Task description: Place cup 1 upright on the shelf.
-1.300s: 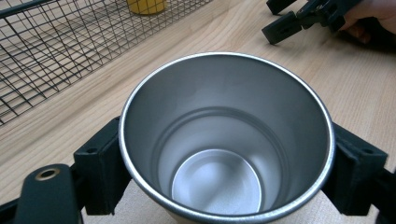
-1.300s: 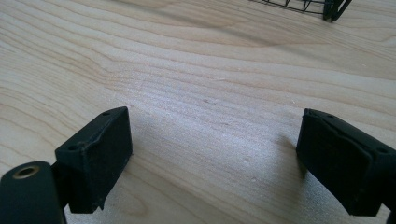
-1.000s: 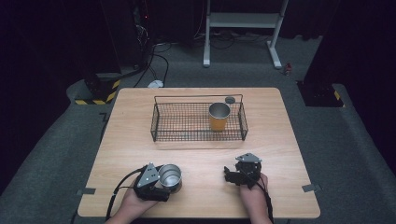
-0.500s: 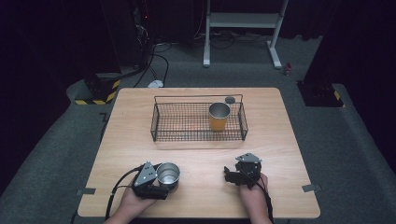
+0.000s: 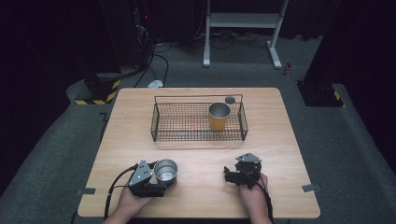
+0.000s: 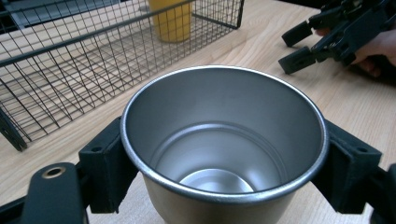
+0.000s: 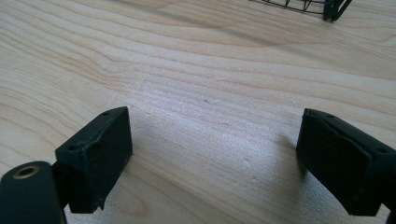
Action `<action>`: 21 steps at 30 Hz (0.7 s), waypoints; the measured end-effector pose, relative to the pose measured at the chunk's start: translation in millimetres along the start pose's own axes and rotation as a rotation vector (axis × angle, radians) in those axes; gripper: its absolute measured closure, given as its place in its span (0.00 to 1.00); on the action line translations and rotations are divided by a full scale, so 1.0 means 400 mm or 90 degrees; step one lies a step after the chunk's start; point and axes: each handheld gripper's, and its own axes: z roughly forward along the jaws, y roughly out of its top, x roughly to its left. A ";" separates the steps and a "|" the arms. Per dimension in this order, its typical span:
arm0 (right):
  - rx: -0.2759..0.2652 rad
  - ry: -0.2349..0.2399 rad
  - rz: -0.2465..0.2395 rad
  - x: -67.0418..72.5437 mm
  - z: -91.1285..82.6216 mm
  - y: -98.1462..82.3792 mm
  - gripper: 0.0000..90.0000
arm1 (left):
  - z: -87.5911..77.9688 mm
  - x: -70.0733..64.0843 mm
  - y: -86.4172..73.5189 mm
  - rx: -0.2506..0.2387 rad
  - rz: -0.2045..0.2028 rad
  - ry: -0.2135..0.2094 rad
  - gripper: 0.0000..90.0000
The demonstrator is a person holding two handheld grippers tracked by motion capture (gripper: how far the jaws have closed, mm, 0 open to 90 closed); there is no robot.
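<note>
High view: left tongs (image 5: 164, 179) just closed on steel cup (image 5: 166, 171), near desk (image 5: 196, 158) front edge; I read grasp done, lift to wire basket (image 5: 161, 122) next.
Left gripper view: pads (image 6: 105, 170) pinching cup wall.
Right gripper view: right tongs (image 7: 212, 163) spread, idle.

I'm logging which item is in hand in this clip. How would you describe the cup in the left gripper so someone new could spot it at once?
Start at the wooden table and its black wire basket. Come to the near edge on the person's left: the steel cup stands upright there, clamped between the left gripper pads. Unlike the yellow cup inside the basket, it is bare silver metal, empty, and outside the basket.
</note>
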 end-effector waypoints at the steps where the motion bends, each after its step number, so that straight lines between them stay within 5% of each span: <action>1: 0.000 0.000 0.000 0.000 0.000 0.000 0.12 | -0.001 0.000 0.000 -0.005 0.000 0.001 0.21; 21: 0.001 0.000 0.002 0.000 0.000 0.000 0.12 | -0.016 0.028 0.016 -0.090 -0.036 0.022 0.21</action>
